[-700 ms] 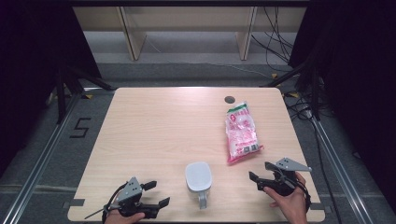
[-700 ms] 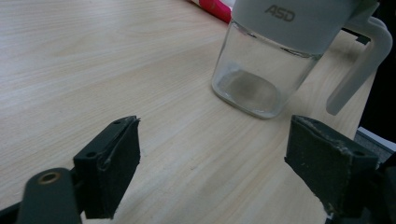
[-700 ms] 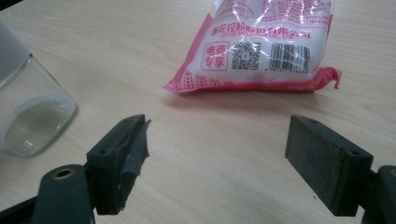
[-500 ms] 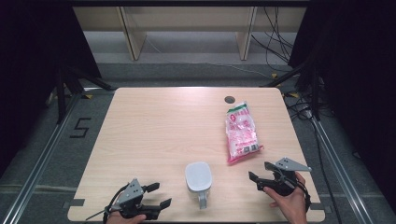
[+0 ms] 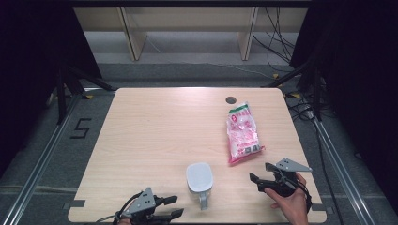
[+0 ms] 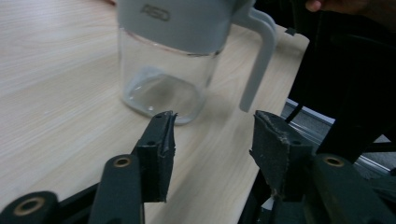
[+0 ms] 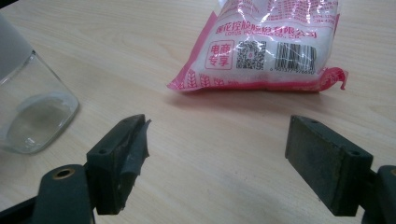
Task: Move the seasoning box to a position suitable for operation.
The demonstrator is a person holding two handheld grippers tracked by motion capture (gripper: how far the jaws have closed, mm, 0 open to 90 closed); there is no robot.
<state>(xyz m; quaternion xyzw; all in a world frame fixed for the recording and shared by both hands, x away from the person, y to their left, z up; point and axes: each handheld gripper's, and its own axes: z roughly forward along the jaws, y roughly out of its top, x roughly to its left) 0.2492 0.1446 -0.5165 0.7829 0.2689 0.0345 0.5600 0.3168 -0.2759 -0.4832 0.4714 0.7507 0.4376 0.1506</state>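
Both claws, left (image 5: 170, 206) and right (image 5: 257, 178), stand spread and empty. Between them on the pale wooden counter (image 5: 159, 131) stands a clear glass jug with grey lid (image 5: 199, 178), probably rigid, slippery, breakable; its side handle (image 6: 258, 56) looks safest. The crinkly pink-and-white plastic bag (image 5: 242, 132) lies beyond the right claw.

I'm working in a lab-style recording bay: one bare wooden table (image 5: 155, 140) on grey carpet, metal floor rails (image 5: 42, 168) left and right, black curtains at both sides, loose cables (image 5: 281, 28) at the far right.
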